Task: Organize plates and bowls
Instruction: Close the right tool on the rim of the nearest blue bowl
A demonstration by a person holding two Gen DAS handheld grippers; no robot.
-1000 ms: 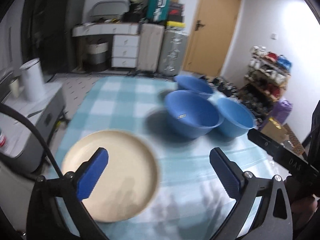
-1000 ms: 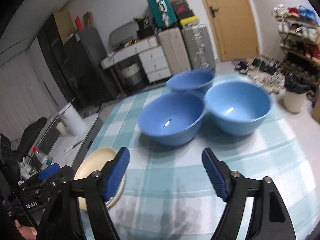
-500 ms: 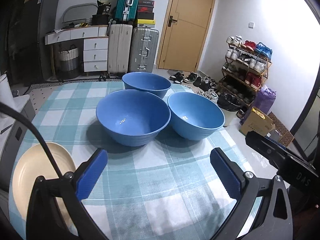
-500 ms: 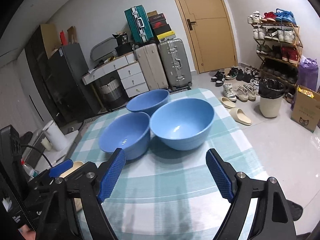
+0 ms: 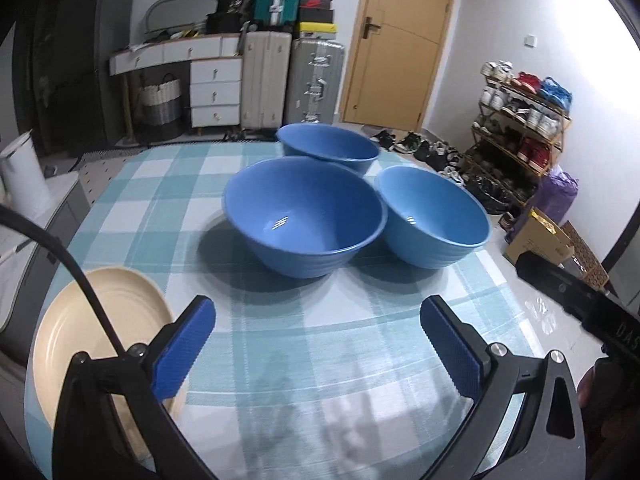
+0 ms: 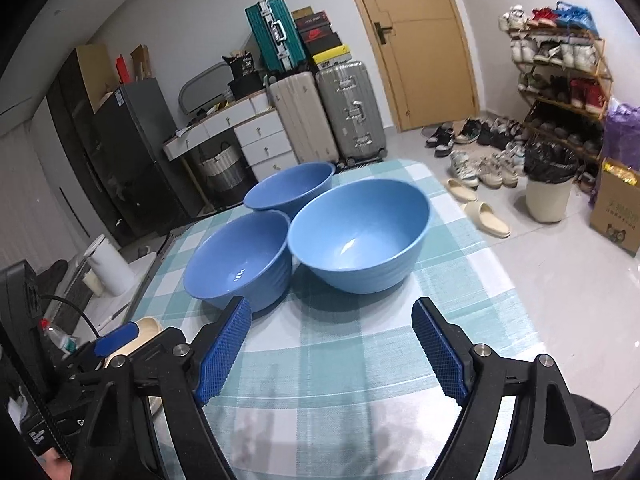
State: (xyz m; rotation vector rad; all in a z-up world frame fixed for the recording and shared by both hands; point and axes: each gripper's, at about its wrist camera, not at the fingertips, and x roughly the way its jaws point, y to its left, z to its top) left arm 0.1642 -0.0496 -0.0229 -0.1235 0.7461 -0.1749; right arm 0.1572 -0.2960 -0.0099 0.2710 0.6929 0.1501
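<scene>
Both sets of fingers wide open, empty. Three bowls point(image 5: 304, 220) touching; lifting one risks dragging neighbours. Plate point(image 5: 96, 340) near surface point(image 5: 320, 360) edge, could slip off.

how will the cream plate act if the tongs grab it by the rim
The cream plate looks rigid, so it should probably keep its shape. Its surface seems smooth and it lies flat on the checked cloth, so getting a pad under the shallow rim may be awkward and it might slip. It sits near the table edge, so a push could slide it off.
</scene>
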